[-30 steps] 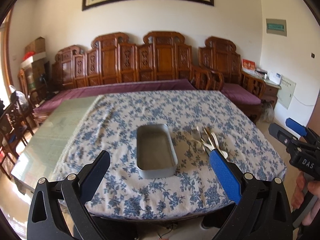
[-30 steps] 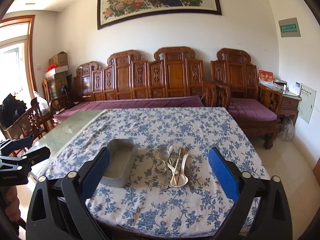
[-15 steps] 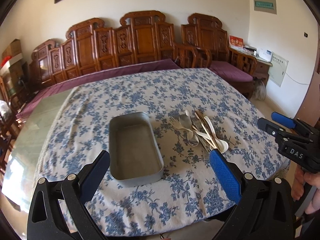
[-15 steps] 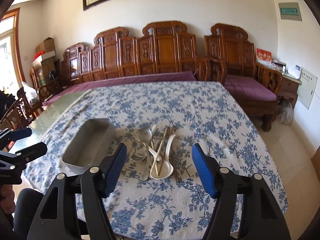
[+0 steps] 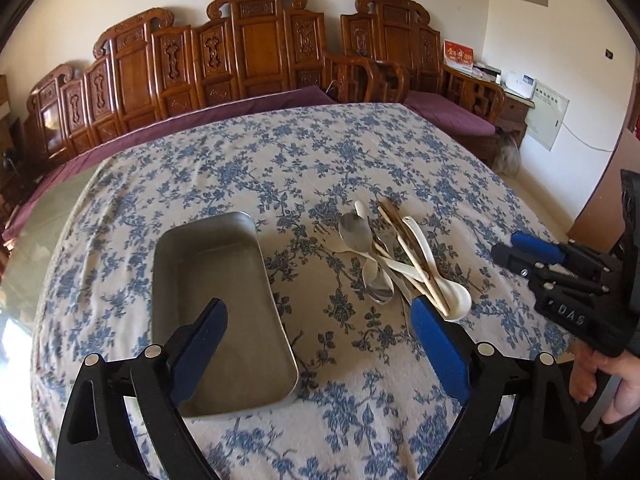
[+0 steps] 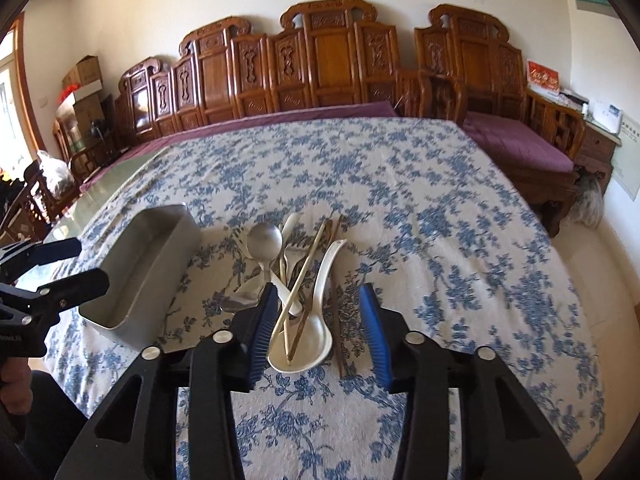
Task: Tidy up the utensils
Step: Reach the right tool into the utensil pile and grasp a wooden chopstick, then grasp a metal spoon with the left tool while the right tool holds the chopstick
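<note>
Behind everything, a long carved wooden bench (image 6: 320, 72) with purple cushions, set against a pale wall. In front of it, a table under a blue-flowered tablecloth (image 5: 320, 160), with bare greenish glass showing along the cloth's left edge. On the cloth, an empty grey metal tray (image 5: 216, 292), rectangular with rounded corners, long side running away from the camera. Just to the right of the tray and apart from it, a loose heap of utensils (image 6: 296, 276): a metal spoon (image 6: 264, 240) bowl-up at the far left of the heap, a white ceramic soup spoon (image 6: 308, 340) nearest the right wrist camera, wooden chopsticks (image 6: 304, 280) slanting across it with their tips resting in its bowl, further white and metal handles crossed underneath, too tangled to count. Left gripper (image 5: 318, 330) poised over the near end of the tray, jaws spread wide and starting to narrow, nothing between the blue pads but tray and cloth below. Right gripper (image 6: 320, 324) lowered over the near end of the heap, jaws roughly half spread and closing, the white soup spoon's bowl and the chopstick tips lying between the pads, the left pad close against the spoon's rim, contact not clear, no grip taken. At the right edge of the left wrist view, a hand (image 5: 612, 376) wrapped around the right gripper's handle.
</note>
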Tool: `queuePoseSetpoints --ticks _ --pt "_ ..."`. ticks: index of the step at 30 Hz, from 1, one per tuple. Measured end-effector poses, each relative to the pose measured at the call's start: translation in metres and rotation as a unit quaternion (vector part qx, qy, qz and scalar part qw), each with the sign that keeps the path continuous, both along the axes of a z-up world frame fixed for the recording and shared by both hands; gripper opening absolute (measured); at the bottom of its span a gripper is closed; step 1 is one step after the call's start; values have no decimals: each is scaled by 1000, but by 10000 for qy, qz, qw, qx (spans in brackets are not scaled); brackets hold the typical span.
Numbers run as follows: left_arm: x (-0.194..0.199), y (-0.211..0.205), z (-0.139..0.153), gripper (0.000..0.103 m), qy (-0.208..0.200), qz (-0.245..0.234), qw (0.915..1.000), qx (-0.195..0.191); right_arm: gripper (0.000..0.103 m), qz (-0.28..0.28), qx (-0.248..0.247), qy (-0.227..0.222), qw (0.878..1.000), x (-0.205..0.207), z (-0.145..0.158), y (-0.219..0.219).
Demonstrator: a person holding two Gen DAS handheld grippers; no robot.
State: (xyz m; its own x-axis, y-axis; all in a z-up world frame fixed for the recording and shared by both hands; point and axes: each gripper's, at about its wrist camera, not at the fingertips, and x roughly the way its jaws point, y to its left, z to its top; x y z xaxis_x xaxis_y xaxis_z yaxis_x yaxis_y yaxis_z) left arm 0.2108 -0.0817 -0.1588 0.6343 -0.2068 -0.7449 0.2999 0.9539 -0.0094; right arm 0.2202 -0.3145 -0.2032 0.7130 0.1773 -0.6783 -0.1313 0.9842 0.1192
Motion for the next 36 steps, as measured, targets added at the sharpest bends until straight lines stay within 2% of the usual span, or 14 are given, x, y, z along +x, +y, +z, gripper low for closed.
queuePoseSetpoints --ticks 5,9,12,14,17,20,24,30,34,36 --pt "8 -2 -17 83 126 39 9999 -26 30 290 -7 270 9992 22 -26 17" --pt "8 0 -24 81 194 114 9997 -68 28 517 56 433 9977 29 -42 33" --pt "7 1 -28 81 235 140 9996 -71 26 568 -156 584 9966 32 -57 44" --pt "5 0 -30 81 253 145 9996 -41 13 571 -262 628 9960 32 -62 46" --pt "5 -1 -34 81 288 164 9994 -6 11 528 -329 571 9964 29 -63 42" --pt "6 -4 -36 81 296 175 9994 26 6 417 -171 502 9977 26 -57 30" --pt "9 -14 -38 81 301 145 9994 52 6 348 72 354 9987 19 -46 13" --pt "18 -34 -46 75 391 46 9992 80 6 228 323 130 9991 12 -33 -8" --pt "33 -45 -55 70 520 21 9986 113 6 140 355 75 9992 12 -35 -20" --pt "40 -48 -60 63 617 56 9981 57 6 104 366 96 9992 13 -39 -24"
